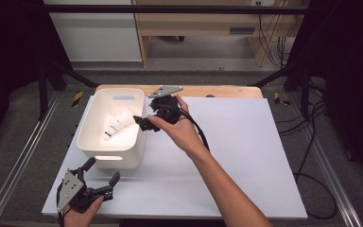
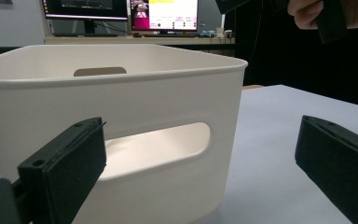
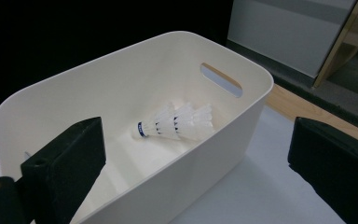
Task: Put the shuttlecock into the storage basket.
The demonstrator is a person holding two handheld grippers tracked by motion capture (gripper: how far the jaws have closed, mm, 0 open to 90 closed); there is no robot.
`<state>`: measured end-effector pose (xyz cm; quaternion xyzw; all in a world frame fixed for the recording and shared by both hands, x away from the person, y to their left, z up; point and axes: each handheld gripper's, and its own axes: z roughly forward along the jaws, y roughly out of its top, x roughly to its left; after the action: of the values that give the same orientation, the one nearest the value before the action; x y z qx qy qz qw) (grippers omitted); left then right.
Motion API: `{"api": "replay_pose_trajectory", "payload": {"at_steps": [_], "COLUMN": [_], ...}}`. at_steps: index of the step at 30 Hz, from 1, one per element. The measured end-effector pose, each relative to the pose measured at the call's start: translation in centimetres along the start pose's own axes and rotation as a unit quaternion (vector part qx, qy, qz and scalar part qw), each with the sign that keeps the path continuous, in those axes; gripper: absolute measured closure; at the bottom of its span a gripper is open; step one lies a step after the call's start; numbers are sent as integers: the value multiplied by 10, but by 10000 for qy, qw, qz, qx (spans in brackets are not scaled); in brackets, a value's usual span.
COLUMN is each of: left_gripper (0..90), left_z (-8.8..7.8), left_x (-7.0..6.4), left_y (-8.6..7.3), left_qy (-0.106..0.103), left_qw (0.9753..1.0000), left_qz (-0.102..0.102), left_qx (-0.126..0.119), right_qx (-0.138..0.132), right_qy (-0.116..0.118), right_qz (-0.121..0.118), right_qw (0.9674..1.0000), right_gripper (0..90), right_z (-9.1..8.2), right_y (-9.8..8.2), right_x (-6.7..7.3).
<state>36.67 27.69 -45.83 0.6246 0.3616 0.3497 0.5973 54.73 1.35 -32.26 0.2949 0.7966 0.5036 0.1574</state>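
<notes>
**Shuttlecocks lying in the bin, both tools released**

The white bin (image 1: 111, 127) is set on the left part of the white worktop (image 1: 246, 156), where both hands can reach it. The right tool (image 1: 146, 122) is held over the bin's right rim, its jaws spread wide with nothing between them; this is judged to be the pose of a drop just made, since the shuttlecocks (image 1: 118, 124) lie on the bin's floor directly beside it. The left tool (image 1: 103, 176) is kept low at the near wall of the bin, jaws apart and clear of the plastic, probably on standby or ready to steady the bin.

From the right gripper view, the shuttlecocks (image 3: 177, 123) are seen to be nested, the cork with its blue band pointing away from the far handle slot. From the left gripper view, the bin (image 2: 121, 102) is shown from the side with its near handle slot, and monitors (image 2: 121, 11) are seen beyond.
</notes>
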Motion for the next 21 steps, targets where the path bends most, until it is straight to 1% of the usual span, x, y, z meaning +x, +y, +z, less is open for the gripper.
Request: {"api": "replay_pose_trajectory", "payload": {"at_steps": [7, 11, 12, 16, 21], "left_gripper": [18, 18, 18, 19, 18], "left_z": [0, 0, 0, -3, -2], "left_x": [0, 1, 0, 0, 0], "left_y": [0, -1, -1, 0, 0], "left_qy": [9, -15, -33, -17, -2], "left_qw": [10000, 10000, 10000, 10000, 10000], "left_qz": [2, 4, 22, 28, 48], "left_qx": [11, 2, 19, 5, 13], "right_qx": [-178, -268, -294, -459, -499], "right_qy": [-137, -200, -225, -319, -469], "right_qz": [126, 74, 66, 181, 246], "right_qw": [9997, 9994, 9993, 9983, 9973], "right_gripper": [47, 45, 44, 40, 39], "right_z": [-19, -32, -36, -51, -67], "right_y": [-5, -10, -11, -19, -32], "right_x": [-12, -16, -17, -24, -36]}}
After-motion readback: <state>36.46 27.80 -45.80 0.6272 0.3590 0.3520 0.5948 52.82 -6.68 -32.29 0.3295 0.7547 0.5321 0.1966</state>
